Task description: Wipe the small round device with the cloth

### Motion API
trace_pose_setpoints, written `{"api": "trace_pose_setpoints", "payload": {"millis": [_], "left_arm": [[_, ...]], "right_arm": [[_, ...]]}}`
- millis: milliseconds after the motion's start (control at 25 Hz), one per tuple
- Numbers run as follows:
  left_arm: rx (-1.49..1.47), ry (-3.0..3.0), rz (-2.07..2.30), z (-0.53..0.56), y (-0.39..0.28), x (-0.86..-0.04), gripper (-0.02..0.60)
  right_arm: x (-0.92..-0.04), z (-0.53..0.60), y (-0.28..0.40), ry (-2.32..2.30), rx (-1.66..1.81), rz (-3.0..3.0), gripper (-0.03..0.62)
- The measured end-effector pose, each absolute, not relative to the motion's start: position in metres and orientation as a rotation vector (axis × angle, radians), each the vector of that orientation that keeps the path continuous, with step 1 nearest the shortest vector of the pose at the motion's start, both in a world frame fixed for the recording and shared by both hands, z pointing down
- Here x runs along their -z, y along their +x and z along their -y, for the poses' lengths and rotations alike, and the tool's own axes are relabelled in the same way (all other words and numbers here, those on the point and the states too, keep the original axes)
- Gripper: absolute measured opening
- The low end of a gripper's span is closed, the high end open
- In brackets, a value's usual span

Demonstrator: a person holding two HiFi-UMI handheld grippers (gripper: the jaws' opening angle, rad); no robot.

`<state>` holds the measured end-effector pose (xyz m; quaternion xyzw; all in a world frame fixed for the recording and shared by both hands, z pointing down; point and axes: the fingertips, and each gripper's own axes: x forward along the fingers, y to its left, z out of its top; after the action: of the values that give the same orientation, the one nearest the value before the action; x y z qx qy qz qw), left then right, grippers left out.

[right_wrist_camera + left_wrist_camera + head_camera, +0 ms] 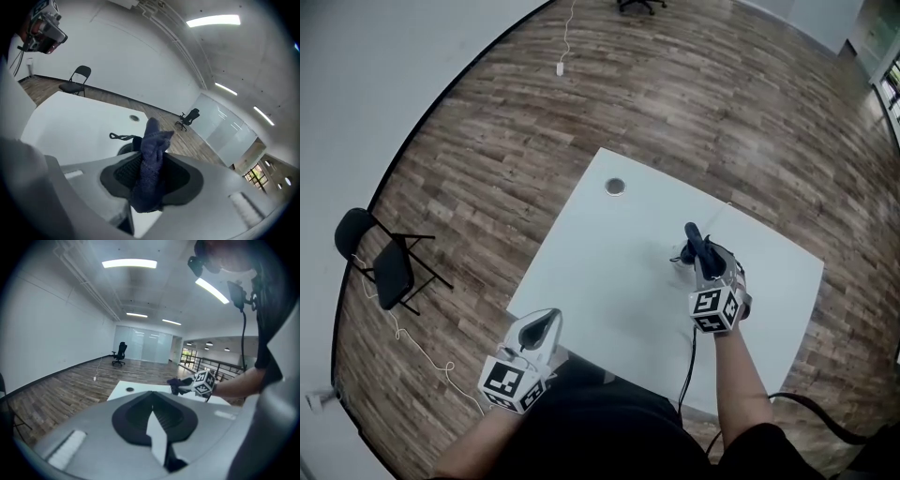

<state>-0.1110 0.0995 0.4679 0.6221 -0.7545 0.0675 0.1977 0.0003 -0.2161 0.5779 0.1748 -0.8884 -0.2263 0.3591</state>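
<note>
checking the right gripper first: its jaws are clamped on the dark blue cloth, which stands bunched up between them and pokes out past the tips. the left gripper has its jaws together with nothing between them; it hangs at the near edge of the white counter, well apart from the work.

the small round device lies on the counter just beyond the right gripper's tips, dark, with a thin strap trailing from it. in the right gripper view the cloth sits in front of the device and hides part of it. whether cloth and device are touching cannot be told from any view.

assessment: the cloth is picked up and brought to the device, so the preparation is done. no picture shows whether any wiping has been carried out. passing the cloth over the device's surface appears to remain, with nothing holding the device steady.
</note>
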Motion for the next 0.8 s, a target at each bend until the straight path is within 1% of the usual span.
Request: {"api": "trace_pose_setpoints", "payload": {"millis": [280,800], "left_arm": [[-0.221,1.711,2.115,-0.104,-0.109,-0.470,0.006],[-0.275,1.707,2.083,-0.107,-0.101,-0.472,0.006]], "right_arm": [[-0.601,0.235,0.013,0.451,0.507,2.234,0.124],[-0.661,0.220,0.018,0.206,0.414,2.115,0.124]]}}
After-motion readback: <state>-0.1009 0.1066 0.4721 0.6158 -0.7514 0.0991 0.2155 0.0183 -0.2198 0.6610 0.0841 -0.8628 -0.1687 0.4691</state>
